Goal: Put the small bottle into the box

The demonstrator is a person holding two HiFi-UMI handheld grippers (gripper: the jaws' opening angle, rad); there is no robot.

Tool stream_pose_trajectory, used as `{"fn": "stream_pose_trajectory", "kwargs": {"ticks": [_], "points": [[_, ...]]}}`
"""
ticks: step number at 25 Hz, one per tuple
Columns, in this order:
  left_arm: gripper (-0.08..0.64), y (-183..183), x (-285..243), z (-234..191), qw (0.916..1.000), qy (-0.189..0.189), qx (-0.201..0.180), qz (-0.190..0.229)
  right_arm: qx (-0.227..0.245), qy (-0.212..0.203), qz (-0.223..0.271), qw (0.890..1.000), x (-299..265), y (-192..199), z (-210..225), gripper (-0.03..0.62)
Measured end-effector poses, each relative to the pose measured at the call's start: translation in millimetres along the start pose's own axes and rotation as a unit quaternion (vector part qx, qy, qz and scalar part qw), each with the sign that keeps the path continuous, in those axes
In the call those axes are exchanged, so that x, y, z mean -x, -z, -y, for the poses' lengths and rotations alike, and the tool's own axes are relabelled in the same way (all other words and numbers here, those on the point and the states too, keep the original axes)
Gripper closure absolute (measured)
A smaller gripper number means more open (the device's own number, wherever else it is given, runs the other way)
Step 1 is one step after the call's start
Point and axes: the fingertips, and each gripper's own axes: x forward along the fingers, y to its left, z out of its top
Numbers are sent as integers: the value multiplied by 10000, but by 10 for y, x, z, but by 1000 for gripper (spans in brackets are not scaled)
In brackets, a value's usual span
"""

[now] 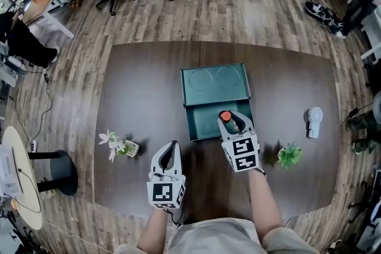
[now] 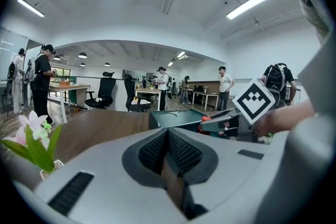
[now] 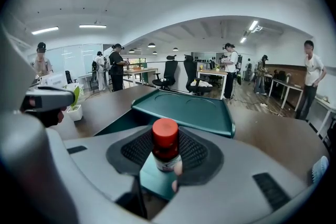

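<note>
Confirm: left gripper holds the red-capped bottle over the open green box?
No, it is the right gripper that holds the red-capped bottle over the open green box; the right gripper view shows its jaws closed on it.

Left gripper (image 1: 173,146): jaws together, nothing between, forearm tucked near the body | Right gripper (image 1: 230,118): jaws clamped on the small bottle (image 3: 166,145), tipped downward, arm reaching forward

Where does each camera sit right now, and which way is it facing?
Head view: person's head, steeply down at the table; forearms, left gripper and right gripper show.
Left gripper view: on left gripper, along its closed jaws toward the box.
Right gripper view: on right gripper, past the held small bottle toward the box.
All share the box.
</note>
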Motion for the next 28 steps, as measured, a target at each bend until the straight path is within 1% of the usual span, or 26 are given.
{"fn": "stream_pose_trajectory", "kwargs": {"ticks": [4,5,8,10,18,28], "points": [[558,-34,11,7,10000,16,33,28,-11,32,163,9999,4,-40,7,443],[558,-38,15,6,10000,21,53,34,-57,16,153,9999,2,-38,6,434],[558,-59,42,8,10000,17,54,67,-95,-73,135,9998,12,-46,-22,375],[558,-91,66,14,9999,15,35,111,-30,-64,186,9998,55,-85,-31,362],[558,-314,225,41,9992,-1,-70,396,-17,47,522,9986,435,-309,-38,357],[558,-609,667,172,9967,15,-159,798,-19,394,1139,9927,1313,-588,-19,359]]}}
